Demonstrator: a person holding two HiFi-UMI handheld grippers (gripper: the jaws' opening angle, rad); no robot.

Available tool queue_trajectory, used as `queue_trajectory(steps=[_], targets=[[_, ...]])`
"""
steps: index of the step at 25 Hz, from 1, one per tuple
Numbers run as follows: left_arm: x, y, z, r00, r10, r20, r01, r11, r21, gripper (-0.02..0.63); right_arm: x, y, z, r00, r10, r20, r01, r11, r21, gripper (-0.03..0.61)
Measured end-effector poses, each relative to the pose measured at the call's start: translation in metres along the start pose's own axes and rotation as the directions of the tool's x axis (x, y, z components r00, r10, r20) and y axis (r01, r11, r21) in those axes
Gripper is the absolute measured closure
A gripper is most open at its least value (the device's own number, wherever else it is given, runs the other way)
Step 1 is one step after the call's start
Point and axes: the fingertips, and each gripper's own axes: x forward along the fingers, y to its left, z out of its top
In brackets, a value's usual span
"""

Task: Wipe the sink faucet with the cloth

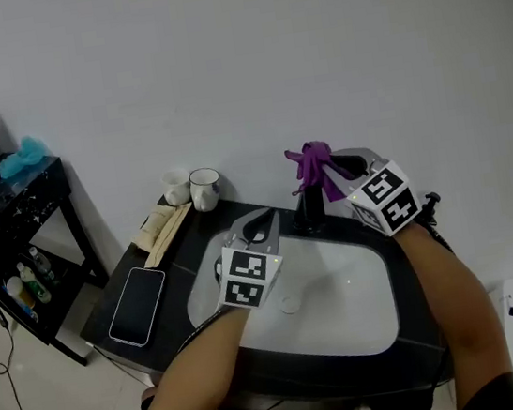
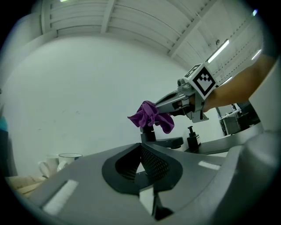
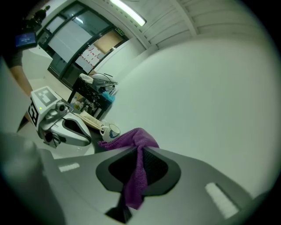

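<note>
White wall backs the sink [image 1: 346,305]. Right gripper [image 1: 329,166] pinches a purple cloth [image 1: 311,160] over the faucet [image 1: 310,209]; left gripper [image 1: 261,221], centre frame, is pressed together.

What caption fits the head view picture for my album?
Right tool holds a purple cloth over the black faucet; left tool hovers shut above the white sink.

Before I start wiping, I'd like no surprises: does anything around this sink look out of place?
Only the phone: it lies flat on the counter right beside the basin, where splashes might reach it. Nothing looks spilled, tipped or broken.
</note>
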Motion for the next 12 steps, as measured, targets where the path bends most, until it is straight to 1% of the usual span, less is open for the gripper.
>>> queue_trajectory(steps=[8, 12], targets=[[-0.006, -0.004, 0.0, 1.0, -0.007, -0.006, 0.007, 1.0, 0.02, 0.595, -0.033, 0.032, 0.014, 0.999, 0.05, 0.021, -0.049, 0.997, -0.053, 0.538], [-0.01, 0.001, 0.0, 1.0, 0.011, -0.007, -0.011, 1.0, 0.013, 0.596, -0.053, 0.047, 0.023, 0.995, 0.08, 0.062, -0.074, 0.993, -0.091, 0.538]])
